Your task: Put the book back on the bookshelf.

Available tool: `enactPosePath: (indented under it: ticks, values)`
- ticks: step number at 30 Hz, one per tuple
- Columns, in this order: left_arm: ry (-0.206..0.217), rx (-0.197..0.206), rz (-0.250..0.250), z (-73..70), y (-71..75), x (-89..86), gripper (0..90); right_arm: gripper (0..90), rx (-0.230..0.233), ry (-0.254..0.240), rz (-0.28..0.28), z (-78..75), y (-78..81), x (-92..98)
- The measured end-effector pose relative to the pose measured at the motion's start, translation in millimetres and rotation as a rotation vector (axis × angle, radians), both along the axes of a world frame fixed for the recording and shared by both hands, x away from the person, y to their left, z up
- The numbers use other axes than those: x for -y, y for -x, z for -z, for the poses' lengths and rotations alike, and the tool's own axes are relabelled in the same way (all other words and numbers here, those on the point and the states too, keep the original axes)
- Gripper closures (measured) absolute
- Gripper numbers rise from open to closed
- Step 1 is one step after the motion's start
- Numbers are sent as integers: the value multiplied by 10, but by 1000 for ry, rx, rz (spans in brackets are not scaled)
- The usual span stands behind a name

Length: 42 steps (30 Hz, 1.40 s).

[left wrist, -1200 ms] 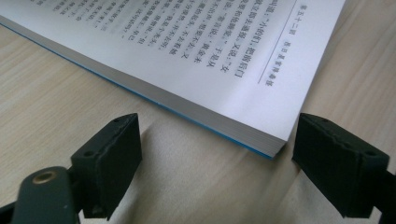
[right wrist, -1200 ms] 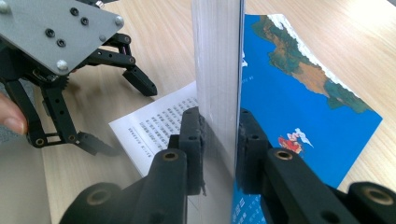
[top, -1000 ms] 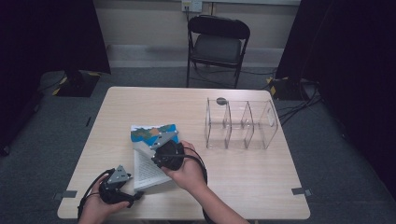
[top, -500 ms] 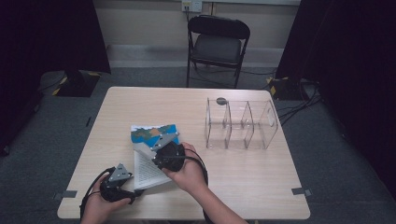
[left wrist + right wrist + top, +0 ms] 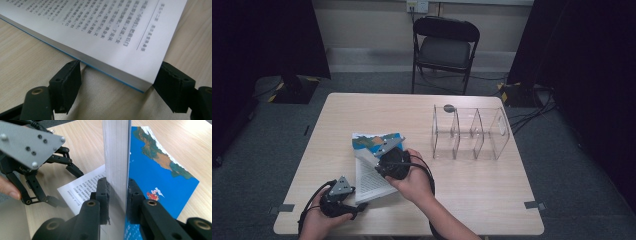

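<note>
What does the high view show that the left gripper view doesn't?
High view alone: the clear plastic three-bay organiser, the black folding chair, and the right claw shut on the blue-covered paperback book. Left gripper view alone: readable printed lines and the left claw straddling the book's corner, its pads at the edges. Both: the book and the pale wooden table.

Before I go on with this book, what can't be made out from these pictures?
- Book title: high view, too small.
- Page text: left gripper view, blurred, cut off at the top edge.
- Left hand-held gripper contact with the page block: unclear.
- Clear organizer contents: high view, too small.
</note>
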<state>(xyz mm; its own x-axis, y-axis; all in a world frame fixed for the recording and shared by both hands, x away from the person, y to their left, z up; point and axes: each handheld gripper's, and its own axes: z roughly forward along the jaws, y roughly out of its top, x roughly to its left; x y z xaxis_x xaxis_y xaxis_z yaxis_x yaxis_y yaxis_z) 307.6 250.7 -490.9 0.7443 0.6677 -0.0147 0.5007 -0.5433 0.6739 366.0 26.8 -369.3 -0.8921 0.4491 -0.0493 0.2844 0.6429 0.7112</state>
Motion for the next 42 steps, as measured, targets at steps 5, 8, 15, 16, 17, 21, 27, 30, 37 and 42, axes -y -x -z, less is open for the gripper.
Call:
enactPosePath:
  ticks: [5,8,15,16,17,21,27,30,37,42]
  values:
    - [4,8,-9,11,-1,4,221,758,-21,-3,15,-90,-45,5]
    - [10,4,-38,14,-9,-8,226,758,-28,0,25,-137,-53,16]
    - [20,-8,-40,-2,-16,-24,257,757,-28,17,7,-89,-7,27]
    - [26,-12,-40,-7,-14,-33,277,757,-30,20,8,-73,7,22]
    - [29,-7,-44,-24,-12,-49,292,757,-27,21,1,-55,11,23]
    - [68,30,-48,-119,-10,-100,362,756,-30,30,-12,-2,39,15]
    - [58,27,-44,-126,-17,-98,403,755,-37,38,-9,70,87,4]
    - [61,35,-49,-135,-19,-96,403,755,-30,33,-12,89,90,6]
    - [56,53,-60,-180,-36,-113,381,756,-31,18,-18,65,64,29]
    - [43,56,-87,-168,-54,-132,346,756,-43,15,-16,46,55,64]
